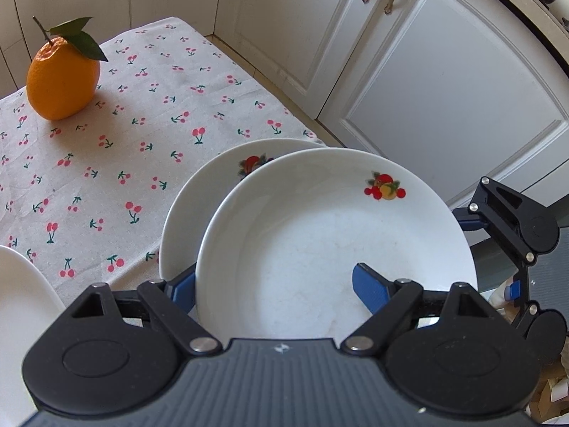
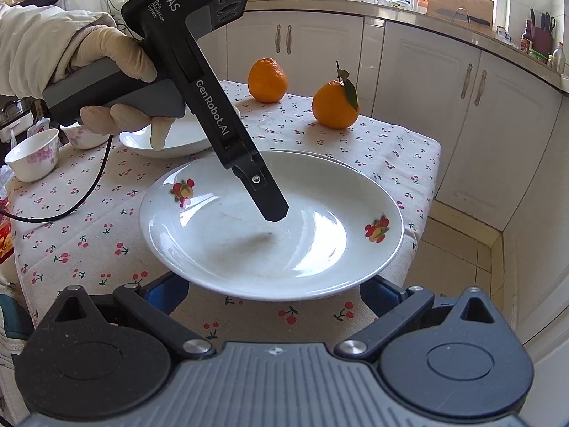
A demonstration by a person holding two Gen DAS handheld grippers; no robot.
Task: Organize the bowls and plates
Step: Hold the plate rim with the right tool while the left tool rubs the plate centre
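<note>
A white plate with fruit prints (image 1: pixel 320 249) is held tilted above a second fruit-print plate (image 1: pixel 199 206) lying on the cherry-print tablecloth. My left gripper (image 1: pixel 274 284) straddles the upper plate's rim, one blue finger under it and one (image 1: pixel 370 288) inside it. In the right wrist view the same plate (image 2: pixel 227 249) hovers over the table with the left gripper (image 2: pixel 274 210) reaching into it. My right gripper (image 2: pixel 270 295) has its blue fingers (image 2: pixel 167 291) spread wide below the plate's near rim, apart from it.
Two oranges (image 2: pixel 336 103) (image 2: pixel 266 80) stand at the table's far end. Another white plate (image 2: pixel 174 138) and two small flowered bowls (image 2: pixel 32 153) sit at the left. White cabinets (image 2: pixel 462 114) surround the table (image 2: pixel 71 235); its right edge drops to tiled floor.
</note>
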